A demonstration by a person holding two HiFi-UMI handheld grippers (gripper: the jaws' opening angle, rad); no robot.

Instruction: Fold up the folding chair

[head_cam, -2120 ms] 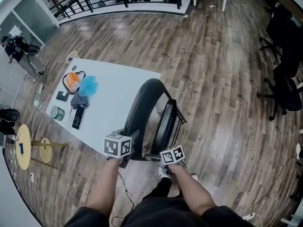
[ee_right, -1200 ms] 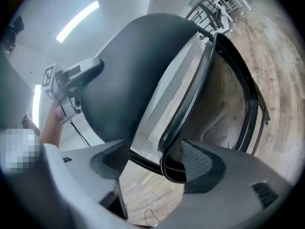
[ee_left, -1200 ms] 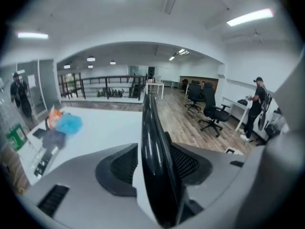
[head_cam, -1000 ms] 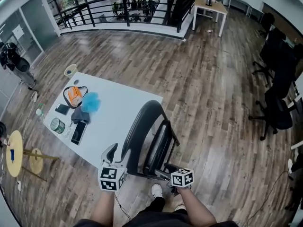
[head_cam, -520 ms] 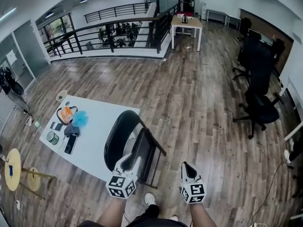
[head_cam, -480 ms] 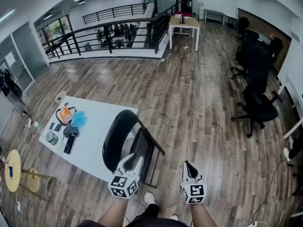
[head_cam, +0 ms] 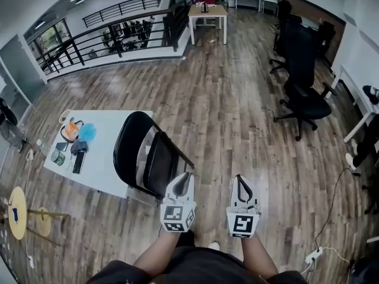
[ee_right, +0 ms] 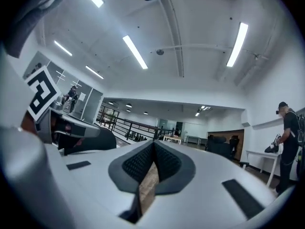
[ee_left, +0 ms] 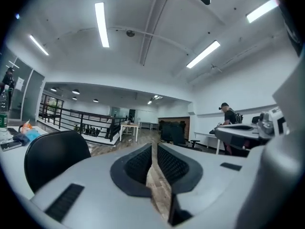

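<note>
The black folding chair (head_cam: 131,147) stands beside the white table (head_cam: 112,164), its seat (head_cam: 159,163) swung up close to the backrest. Both grippers hang level in front of me, clear of the chair. My left gripper (head_cam: 184,178) is just right of the chair; its jaws are closing, a thin gap remains and nothing is between them. My right gripper (head_cam: 241,181) is shut and empty. The left gripper view shows the left gripper (ee_left: 152,145) with the chair's backrest (ee_left: 55,154) at its left. In the right gripper view the right gripper (ee_right: 153,143) has its pads together.
The table carries an orange bag (head_cam: 70,129), a blue cloth (head_cam: 87,132), a can (head_cam: 57,157) and a phone (head_cam: 77,162). Black office chairs (head_cam: 302,70) stand at right, a railing (head_cam: 118,37) beyond. A yellow stool (head_cam: 15,212) is at left. A power strip (head_cam: 314,254) lies on the floor.
Both grippers have left the chair and drawn back and up, now side by side. The right jaws have shut and the left have narrowed. My view has lifted toward the room.
</note>
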